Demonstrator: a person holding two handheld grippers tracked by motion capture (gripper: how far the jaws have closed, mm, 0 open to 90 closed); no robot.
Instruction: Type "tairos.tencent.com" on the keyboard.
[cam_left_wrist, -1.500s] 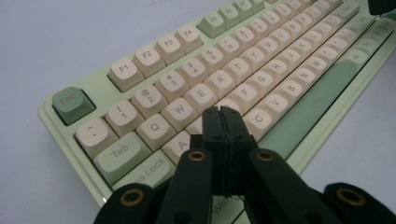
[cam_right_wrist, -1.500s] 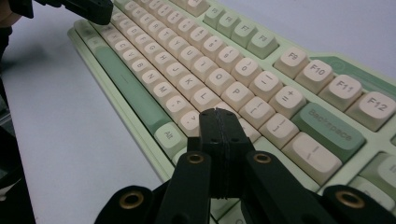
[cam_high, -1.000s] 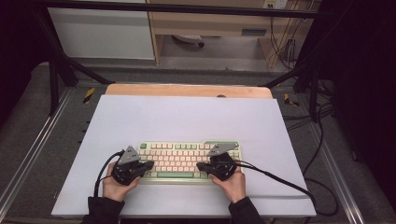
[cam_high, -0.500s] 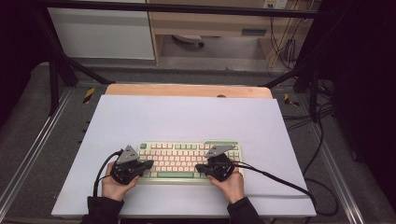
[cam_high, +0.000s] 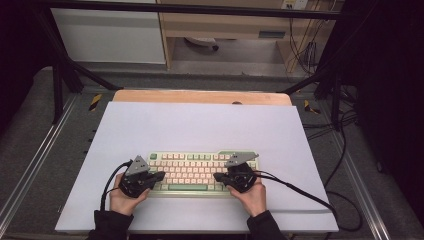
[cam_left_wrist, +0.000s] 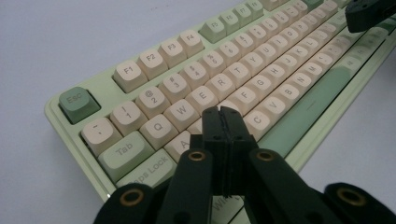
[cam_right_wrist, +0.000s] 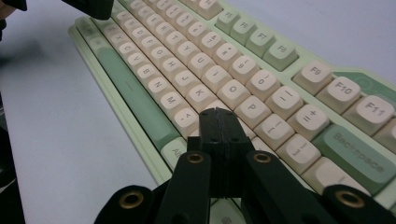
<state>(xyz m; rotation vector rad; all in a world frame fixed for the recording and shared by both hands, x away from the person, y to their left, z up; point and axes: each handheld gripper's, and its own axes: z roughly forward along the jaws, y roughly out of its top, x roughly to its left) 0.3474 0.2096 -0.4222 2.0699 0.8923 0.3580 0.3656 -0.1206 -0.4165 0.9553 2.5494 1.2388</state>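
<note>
Both claws closed, empty, unmoved: left claw (cam_high: 159, 176) and right claw (cam_high: 218, 177) over keyboard (cam_high: 200, 165).

A pale green keyboard (cam_high: 195, 172) with cream keycaps and green Esc, Tab and space bar is laid flat near the front edge of the white table (cam_high: 200, 125), long side squared to it.

A pale lavender-white surface (cam_high: 200, 125) with a strip of bare wood along its far edge. Directly on it lies one keyboard (cam_high: 195, 170), pale green with cream keys, set lengthwise near the near edge, roughly midway between the side edges.
</note>
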